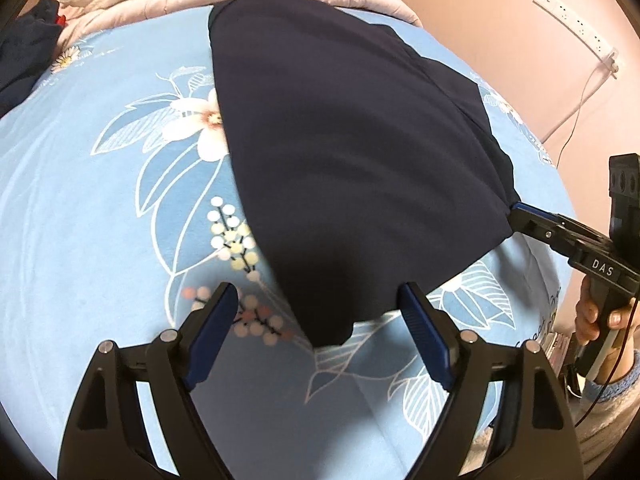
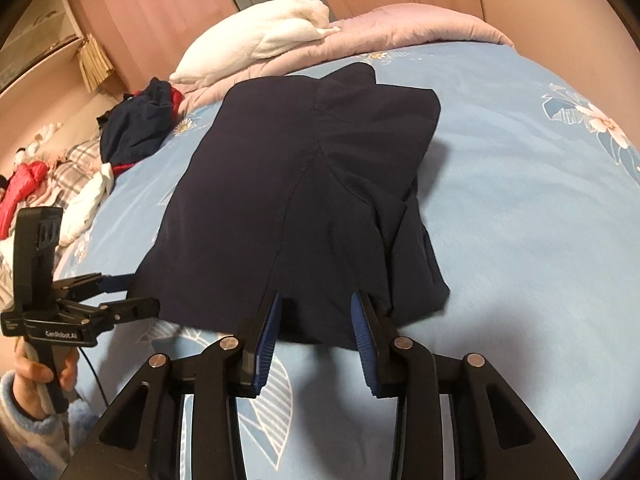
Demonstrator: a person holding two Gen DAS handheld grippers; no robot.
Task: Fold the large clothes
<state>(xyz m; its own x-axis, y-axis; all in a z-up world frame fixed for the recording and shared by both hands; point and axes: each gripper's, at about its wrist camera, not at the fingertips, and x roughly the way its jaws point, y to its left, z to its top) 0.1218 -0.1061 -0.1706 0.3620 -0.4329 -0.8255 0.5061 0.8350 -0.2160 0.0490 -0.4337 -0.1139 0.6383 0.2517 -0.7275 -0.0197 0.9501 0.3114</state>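
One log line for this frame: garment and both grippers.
navy garment: folded, flat on bed sheet | left gripper: open, over near edge | right gripper: open, hem between jaws

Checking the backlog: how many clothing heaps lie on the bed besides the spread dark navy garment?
2, maybe more past the frame edge: a crumpled navy-and-red heap beside the pink quilt, and a mixed red, plaid and white heap at the far left edge of the blue floral bedsheet.

Dark navy garment lies folded flat on the blue floral bedsheet.
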